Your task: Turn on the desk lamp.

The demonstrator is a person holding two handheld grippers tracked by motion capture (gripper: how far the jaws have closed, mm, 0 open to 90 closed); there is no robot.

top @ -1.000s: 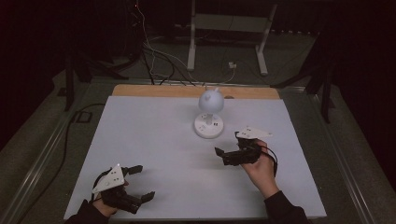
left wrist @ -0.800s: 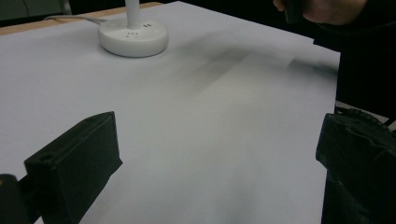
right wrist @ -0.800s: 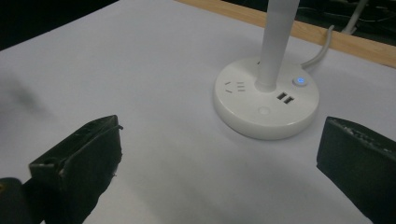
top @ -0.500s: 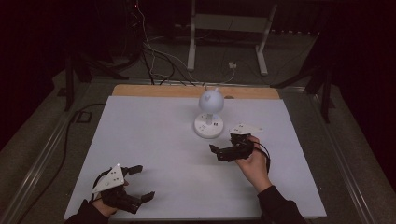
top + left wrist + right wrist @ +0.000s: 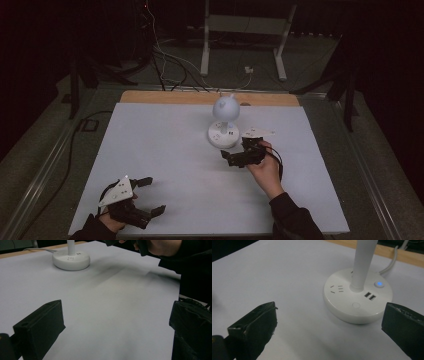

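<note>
A small white desk lamp stands at the table's far middle, with a round head (image 5: pixel 226 106) on a stem (image 5: pixel 363 262) and a disc base (image 5: pixel 223 136) (image 5: pixel 358 300) (image 5: pixel 71 260). The base carries sockets, two USB ports (image 5: pixel 370 296), a round button and a lit blue light (image 5: pixel 379 284). My right gripper (image 5: pixel 234 149) (image 5: pixel 329 327) is open just in front and to the right of the base, empty and not touching it. My left gripper (image 5: pixel 152 196) (image 5: pixel 116 332) rests open and empty near the front left edge.
The white tabletop (image 5: pixel 165 145) ends in a wooden strip (image 5: pixel 165 97) at the back. The lamp's cable (image 5: pixel 390 262) runs off the far edge. The other hand and sleeve (image 5: pixel 162 246) show at the top right of the left gripper view. Cables and a stand's legs (image 5: pixel 205 55) lie on the floor beyond.
My right gripper has moved left and a little away from me, closing in on the lamp's base. The left gripper has stayed where it was.
</note>
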